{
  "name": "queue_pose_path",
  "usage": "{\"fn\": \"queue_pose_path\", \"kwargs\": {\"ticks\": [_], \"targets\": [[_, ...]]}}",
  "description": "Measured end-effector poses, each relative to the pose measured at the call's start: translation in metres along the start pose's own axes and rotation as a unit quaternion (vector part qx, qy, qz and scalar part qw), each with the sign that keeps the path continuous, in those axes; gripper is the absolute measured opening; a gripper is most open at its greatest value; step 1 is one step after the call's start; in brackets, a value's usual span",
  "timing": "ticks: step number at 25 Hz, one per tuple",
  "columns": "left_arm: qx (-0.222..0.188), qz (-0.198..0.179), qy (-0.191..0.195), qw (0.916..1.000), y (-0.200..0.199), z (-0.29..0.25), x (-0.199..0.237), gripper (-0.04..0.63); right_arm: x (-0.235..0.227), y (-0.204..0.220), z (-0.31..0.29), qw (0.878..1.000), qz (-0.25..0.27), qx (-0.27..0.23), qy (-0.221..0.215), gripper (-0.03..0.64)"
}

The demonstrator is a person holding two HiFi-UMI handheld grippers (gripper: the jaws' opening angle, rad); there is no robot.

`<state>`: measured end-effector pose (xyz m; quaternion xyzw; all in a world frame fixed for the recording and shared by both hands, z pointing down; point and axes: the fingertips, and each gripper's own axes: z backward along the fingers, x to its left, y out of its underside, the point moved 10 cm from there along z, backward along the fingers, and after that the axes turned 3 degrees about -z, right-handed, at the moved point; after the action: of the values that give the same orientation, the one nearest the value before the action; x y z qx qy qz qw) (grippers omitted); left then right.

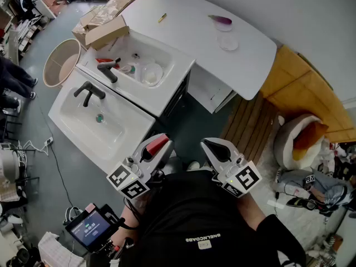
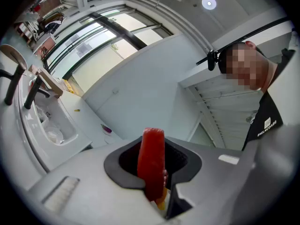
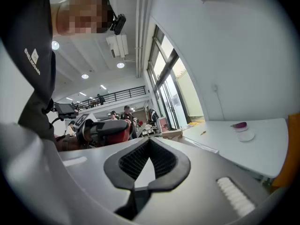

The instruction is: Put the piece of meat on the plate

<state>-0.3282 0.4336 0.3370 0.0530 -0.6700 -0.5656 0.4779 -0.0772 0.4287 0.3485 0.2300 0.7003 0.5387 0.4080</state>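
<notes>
At the far left a round bin (image 1: 60, 62) stands on the floor beside two white sink units. The nearer sink (image 1: 92, 128) has a black tap (image 1: 89, 91) at its back edge. The farther sink (image 1: 167, 60) has a second black tap (image 1: 109, 70), with a clear bowl (image 1: 151, 74) lying in its basin toward the right side.

Just off the nearer sink's front right corner, the left gripper (image 2: 153, 170) is held level close to the person's chest. Its jaws are drawn nearly together and clamp the piece of meat (image 1: 157, 144), a red strip that stands upright between the black pads and pokes out past their tips.

The right gripper (image 1: 211, 145) is beside it, a little apart. Its jaws are closed tip to tip and nothing is between them.

The white table (image 1: 183, 15) lies well beyond both grippers. The clear plate (image 1: 228, 42) sits bare near its right end, far from the meat. Just behind it, toward the far edge, a purple item (image 1: 221, 20) rests on a small dish. A yellow pen-like thing (image 1: 162, 18) lies nearer the table's left end
</notes>
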Motion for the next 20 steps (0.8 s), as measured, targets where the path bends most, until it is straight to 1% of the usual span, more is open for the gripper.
{"fn": "queue_pose_path", "kwargs": {"ticks": [7, 14, 20], "targets": [[0.009, 0.007, -0.002, 0.9999, -0.001, -0.004, 0.008, 0.109, -0.003, 0.001, -0.004, 1.0, -0.006, -0.003, 0.009, 0.006], [0.022, 0.016, 0.009, 0.9996, -0.007, -0.007, 0.029, 0.109, -0.004, 0.005, -0.017, 0.999, -0.008, -0.007, 0.033, 0.006], [0.033, 0.02, 0.024, 0.9989, -0.015, -0.005, 0.052, 0.109, -0.005, 0.005, -0.036, 0.997, -0.022, -0.02, 0.067, 0.006]]}}
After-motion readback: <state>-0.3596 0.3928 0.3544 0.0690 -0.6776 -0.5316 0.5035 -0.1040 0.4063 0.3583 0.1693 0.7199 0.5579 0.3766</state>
